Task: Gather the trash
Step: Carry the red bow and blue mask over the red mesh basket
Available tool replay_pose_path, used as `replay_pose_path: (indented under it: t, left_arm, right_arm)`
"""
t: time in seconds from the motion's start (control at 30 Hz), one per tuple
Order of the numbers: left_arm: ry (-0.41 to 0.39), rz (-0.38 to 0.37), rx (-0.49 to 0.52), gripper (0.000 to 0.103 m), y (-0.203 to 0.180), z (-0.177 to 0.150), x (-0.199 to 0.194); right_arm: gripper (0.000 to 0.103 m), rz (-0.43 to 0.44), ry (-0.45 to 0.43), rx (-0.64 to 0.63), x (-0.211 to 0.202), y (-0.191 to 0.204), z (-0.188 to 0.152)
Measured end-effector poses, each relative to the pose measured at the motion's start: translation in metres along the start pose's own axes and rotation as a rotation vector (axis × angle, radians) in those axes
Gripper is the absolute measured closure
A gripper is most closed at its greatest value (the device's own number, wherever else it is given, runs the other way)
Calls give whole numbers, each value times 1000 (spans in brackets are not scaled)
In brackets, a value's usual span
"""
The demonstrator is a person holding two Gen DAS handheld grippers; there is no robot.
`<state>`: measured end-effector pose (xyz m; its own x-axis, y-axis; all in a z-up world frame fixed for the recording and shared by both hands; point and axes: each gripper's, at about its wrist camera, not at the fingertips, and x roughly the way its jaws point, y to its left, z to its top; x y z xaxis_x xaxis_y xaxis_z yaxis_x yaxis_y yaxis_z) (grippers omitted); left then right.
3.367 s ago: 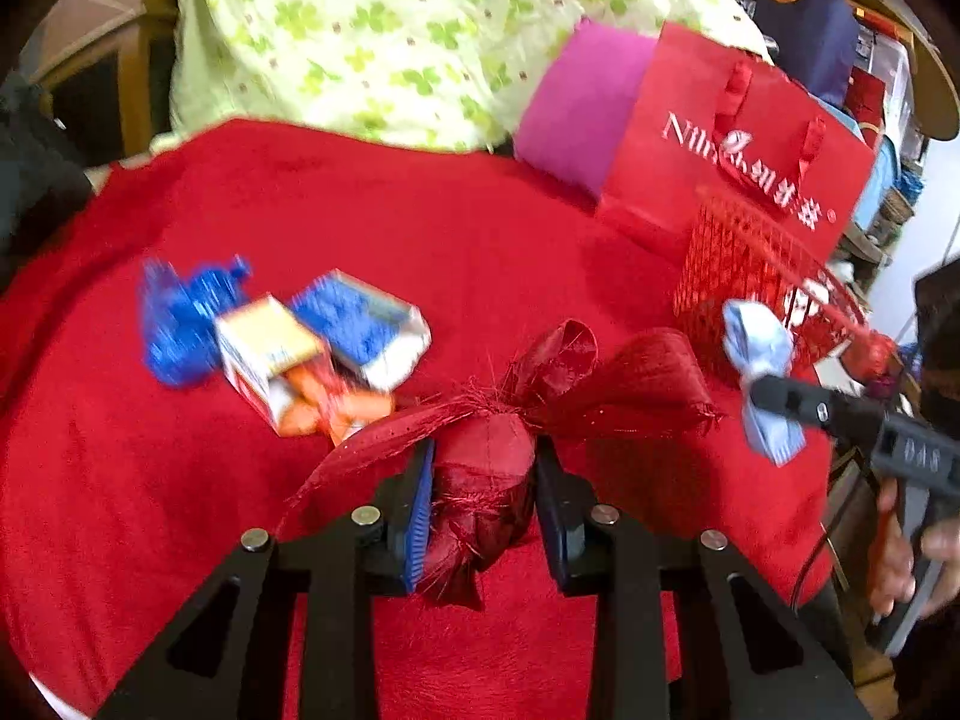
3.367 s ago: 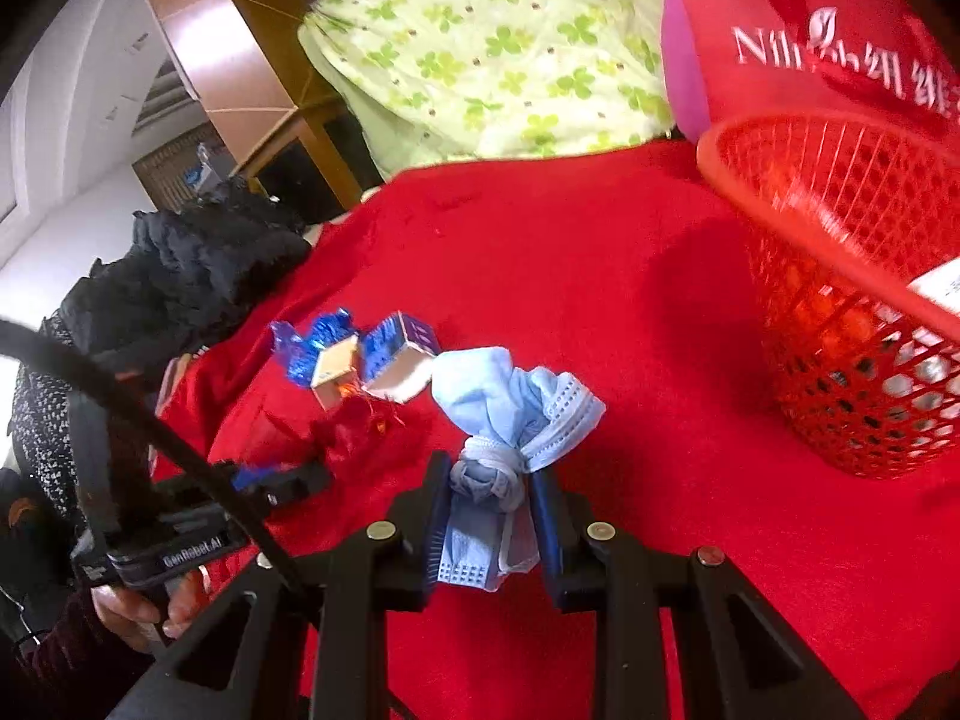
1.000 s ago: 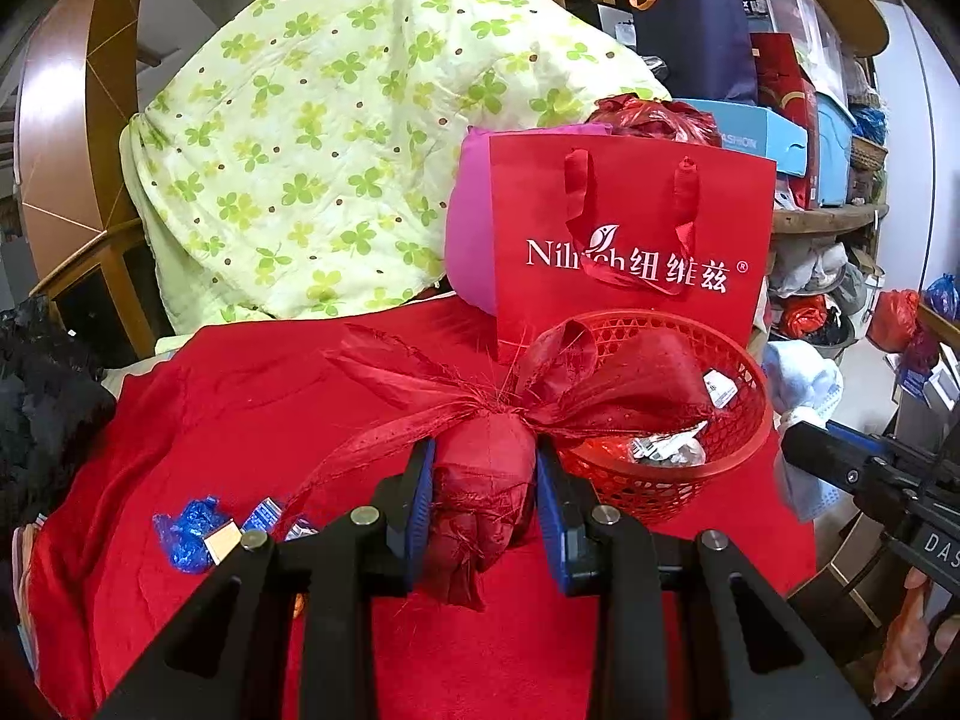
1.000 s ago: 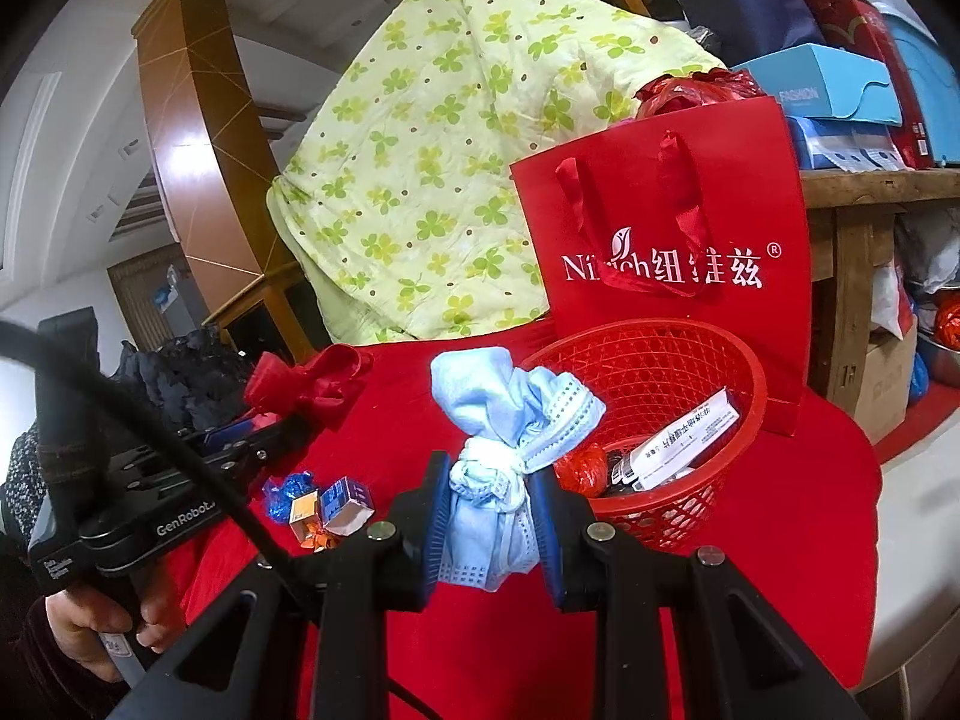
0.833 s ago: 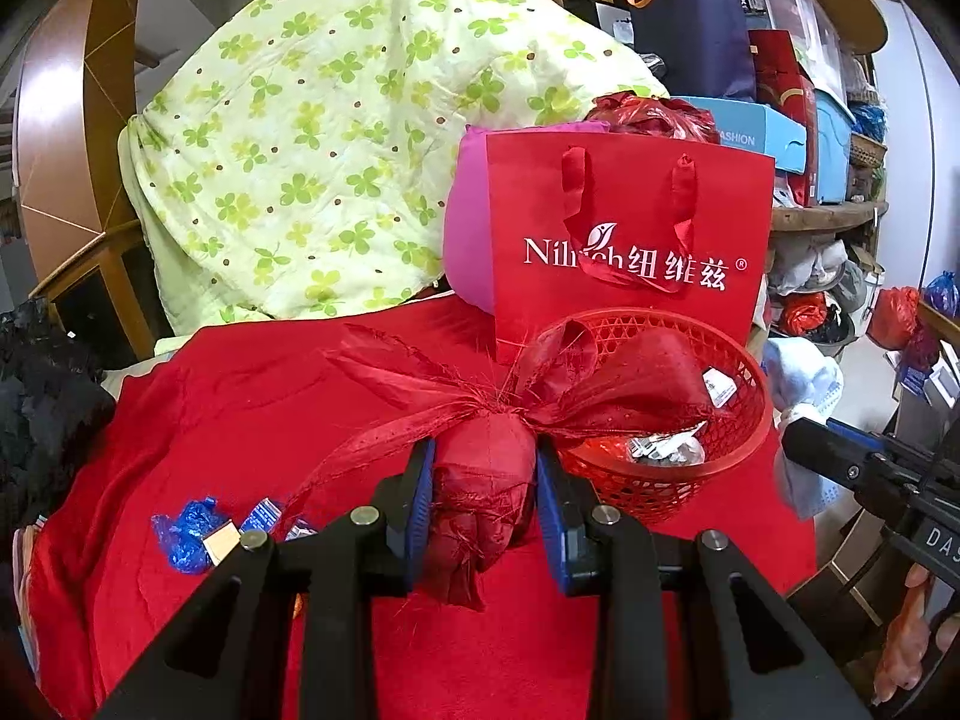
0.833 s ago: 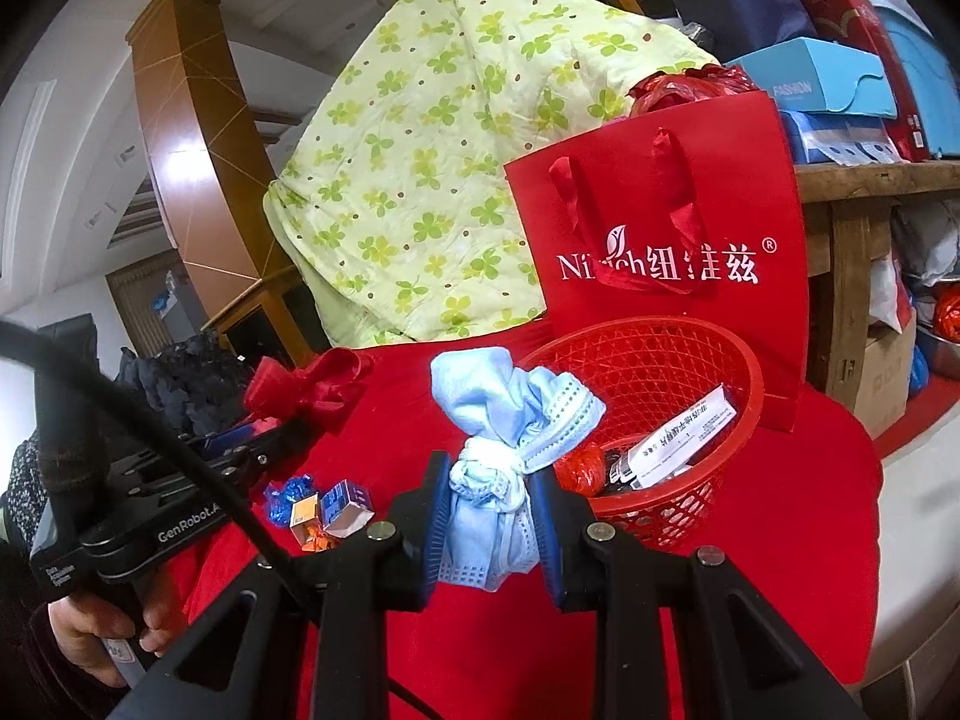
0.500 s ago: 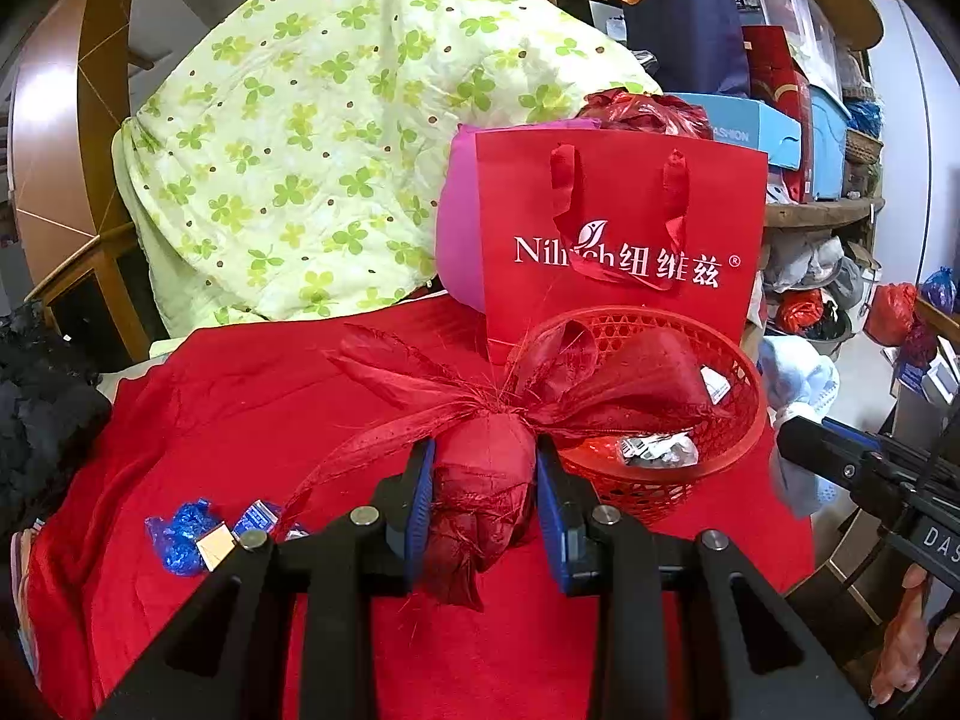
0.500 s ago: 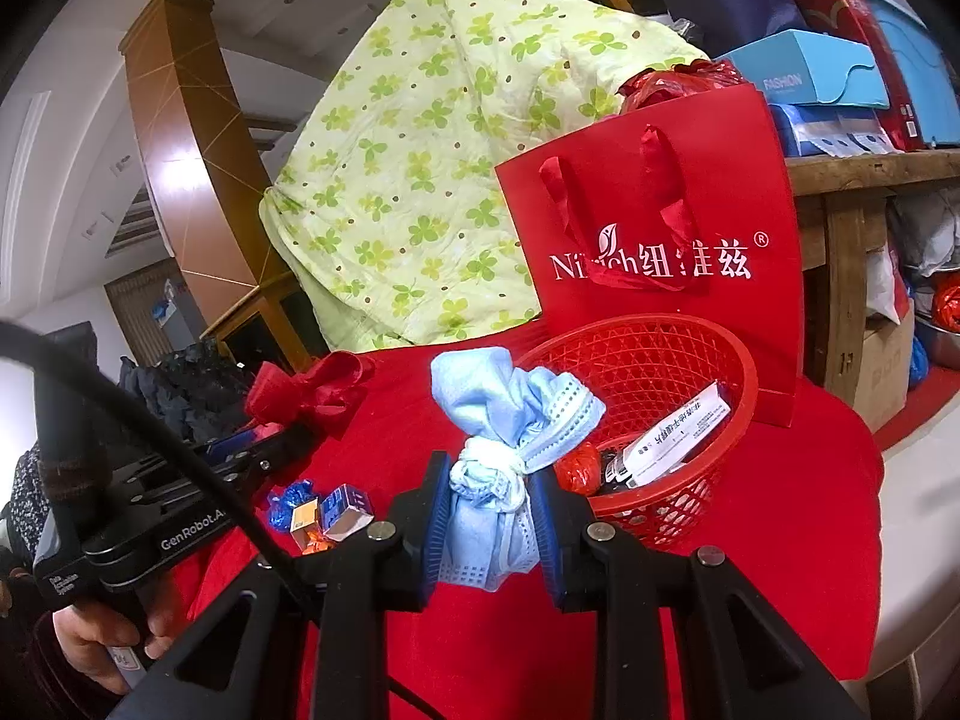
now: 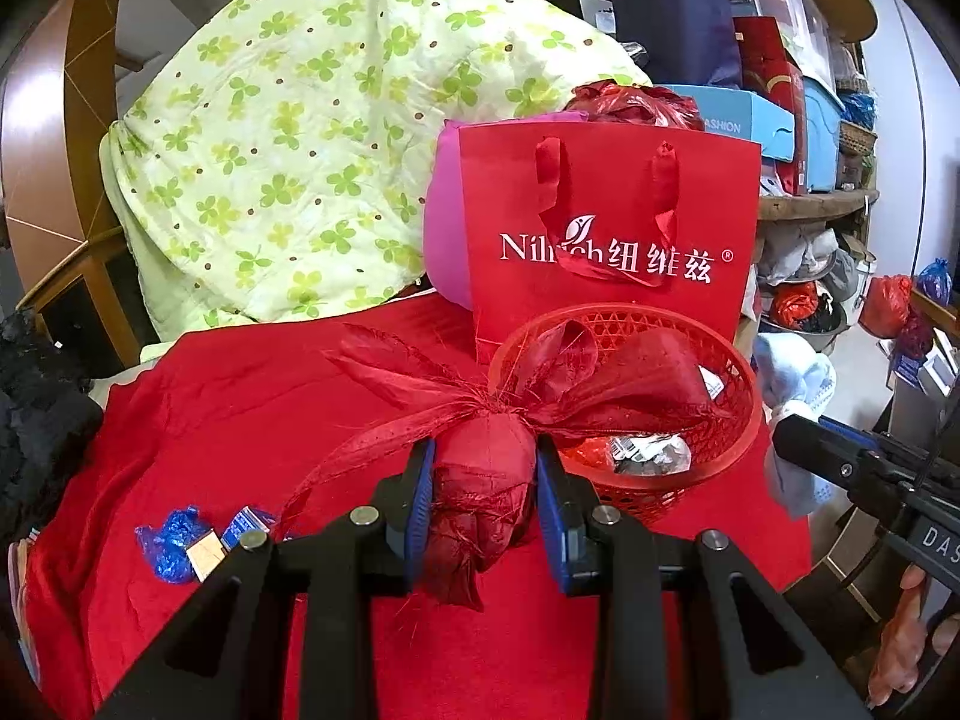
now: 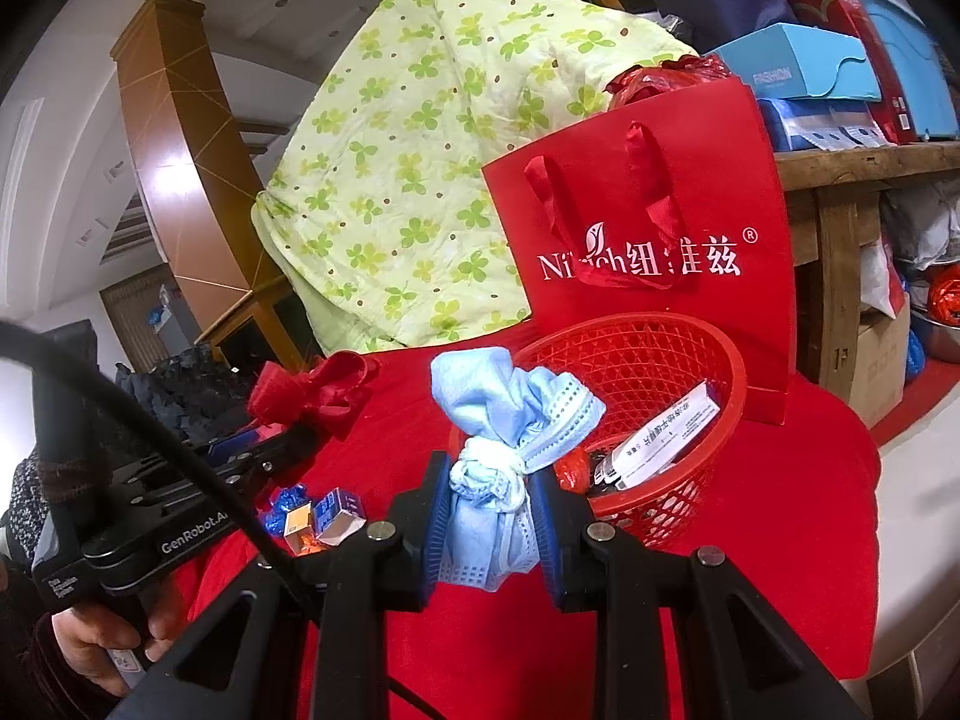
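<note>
My left gripper (image 9: 485, 507) is shut on a knotted red ribbon bow (image 9: 486, 480), held in the air just in front of the red mesh basket (image 9: 729, 450). My right gripper (image 10: 489, 519) is shut on a bundled light-blue face mask (image 10: 498, 462), held up near the same basket (image 10: 714, 450), which holds a paper strip and wrappers. In the right wrist view the left gripper (image 10: 288, 432) with its red bow shows at the left. A blue wrapper (image 9: 171, 543) and small cartons (image 10: 327, 516) lie on the red cloth.
A red paper gift bag (image 9: 606, 240) stands right behind the basket, with a pink cushion (image 9: 444, 240) and a green-patterned quilt (image 9: 300, 150) beyond. A dark garment (image 9: 36, 420) lies at the left edge. Cluttered shelves (image 10: 852, 144) stand at the right.
Since a few seconds ago both grippers have risen from near the cloth and now face the basket from higher up. Over the last second almost nothing has shifted.
</note>
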<state>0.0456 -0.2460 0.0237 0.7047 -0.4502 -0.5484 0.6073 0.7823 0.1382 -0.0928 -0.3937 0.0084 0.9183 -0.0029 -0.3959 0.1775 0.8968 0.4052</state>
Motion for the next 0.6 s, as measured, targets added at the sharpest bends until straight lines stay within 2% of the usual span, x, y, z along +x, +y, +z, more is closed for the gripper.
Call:
replay_pose_path:
  t: [0.6]
  left_arm:
    - [-20, -70, -34, 69, 0, 18, 22]
  right_arm:
    - [75, -46, 3, 16, 13, -26, 19]
